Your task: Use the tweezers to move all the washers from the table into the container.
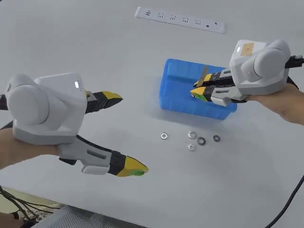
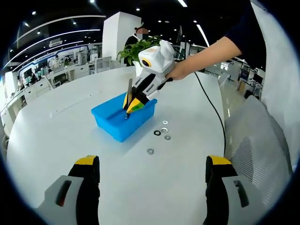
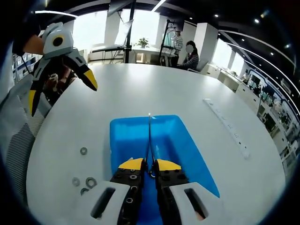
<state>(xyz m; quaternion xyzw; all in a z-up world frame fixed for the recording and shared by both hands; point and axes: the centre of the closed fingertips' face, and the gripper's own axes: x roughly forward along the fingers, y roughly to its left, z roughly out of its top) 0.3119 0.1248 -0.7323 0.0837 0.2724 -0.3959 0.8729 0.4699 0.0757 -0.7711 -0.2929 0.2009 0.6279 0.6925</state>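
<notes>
So, my right gripper point(image 3: 149, 165) clamps tweezers point(image 3: 149, 138), long axis along jaws, tip pointing forward over blue container point(image 3: 124, 140); left gripper point(image 2: 152, 161) spread wide.

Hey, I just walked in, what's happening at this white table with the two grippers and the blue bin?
A person holds a gripper in each hand. The right gripper is shut on thin metal tweezers and sits over the blue plastic container. The left gripper is open and holds nothing, off to the side above the white table. Five small metal washers lie loose on the table beside the container.
</notes>
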